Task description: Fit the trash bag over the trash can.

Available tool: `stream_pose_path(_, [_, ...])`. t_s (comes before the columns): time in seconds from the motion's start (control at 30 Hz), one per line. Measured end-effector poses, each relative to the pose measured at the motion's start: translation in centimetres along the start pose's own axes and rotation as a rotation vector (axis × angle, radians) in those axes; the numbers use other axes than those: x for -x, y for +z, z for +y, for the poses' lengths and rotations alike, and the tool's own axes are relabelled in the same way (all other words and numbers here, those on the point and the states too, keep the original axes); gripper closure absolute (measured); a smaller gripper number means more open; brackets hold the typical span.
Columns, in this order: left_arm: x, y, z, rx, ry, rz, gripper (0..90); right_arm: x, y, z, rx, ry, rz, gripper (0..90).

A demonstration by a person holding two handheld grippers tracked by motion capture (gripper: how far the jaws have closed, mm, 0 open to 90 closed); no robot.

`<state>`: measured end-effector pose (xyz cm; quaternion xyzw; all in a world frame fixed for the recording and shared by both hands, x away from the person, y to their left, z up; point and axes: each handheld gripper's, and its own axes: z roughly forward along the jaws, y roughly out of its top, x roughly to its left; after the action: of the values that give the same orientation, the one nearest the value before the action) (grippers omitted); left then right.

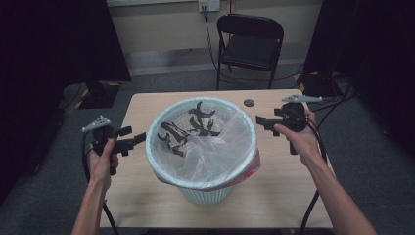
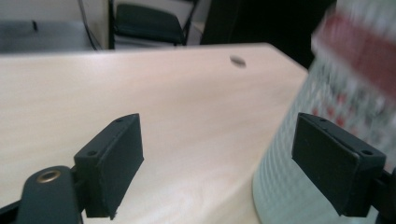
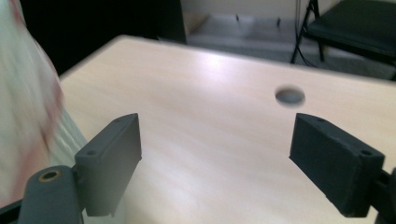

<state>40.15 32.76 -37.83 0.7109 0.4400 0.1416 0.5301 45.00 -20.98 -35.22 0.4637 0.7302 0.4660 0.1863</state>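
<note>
Pale mesh bin with clear liner stands mid-table, upright. Left gripper and right gripper flank rim, jaws apart, empty, not touching. Approach step, judged. Next: close in on liner edge at both sides, then pinch.

High view: above, looking down on table. Both tool views: low, close, sharing tabletop and basket.

The bin stands mid-surface, a gripper on either side. The chair stands behind the bin, beyond the surface.
</note>
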Motion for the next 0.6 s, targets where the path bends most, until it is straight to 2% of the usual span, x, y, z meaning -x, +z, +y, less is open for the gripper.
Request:
stream_pose_path(0.03, [0.0,0.1,-0.5,-0.006,0.004,0.003,15.9,0.0,0.0,-0.9,0.003,0.006,-0.003,16.0])
stream_pose_path(0.07, [0.1,0.4,-1.3,-0.048,0.004,0.026,15.7,0.1,0.0,-1.6,0.005,0.018,0.006,16.0])
stream_pose_path(0.1, [0.1,0.6,-1.9,-0.080,0.012,0.049,16.7,0.2,0.1,-2.7,-0.022,0.032,0.014,16.0])
stream_pose_path(0.13, [0.0,0.7,-2.5,-0.101,0.014,0.071,16.9,0.4,0.0,-3.6,-0.024,0.036,0.009,16.0])
stream_pose_path(0.23, [-0.2,0.8,-4.2,-0.133,0.005,0.086,17.4,0.9,-0.2,-6.0,-0.035,0.061,-0.012,16.1])
stream_pose_path(0.3, [-0.2,1.0,-5.5,-0.156,0.010,0.104,16.9,1.0,-0.3,-7.4,-0.048,0.061,-0.032,16.1])
stream_pose_path(0.33, [-0.2,1.2,-6.3,-0.194,0.033,0.122,16.9,1.0,-0.4,-7.9,-0.052,0.054,-0.043,16.1])
stream_pose_path(0.5, [0.1,1.9,-9.2,-0.273,0.062,0.147,16.7,0.6,-0.3,-11.7,-0.087,0.063,-0.075,16.2])
stream_pose_path(0.6, [0.2,2.4,-10.7,-0.312,0.090,0.171,16.5,0.7,0.4,-14.0,-0.145,0.052,-0.099,16.3])
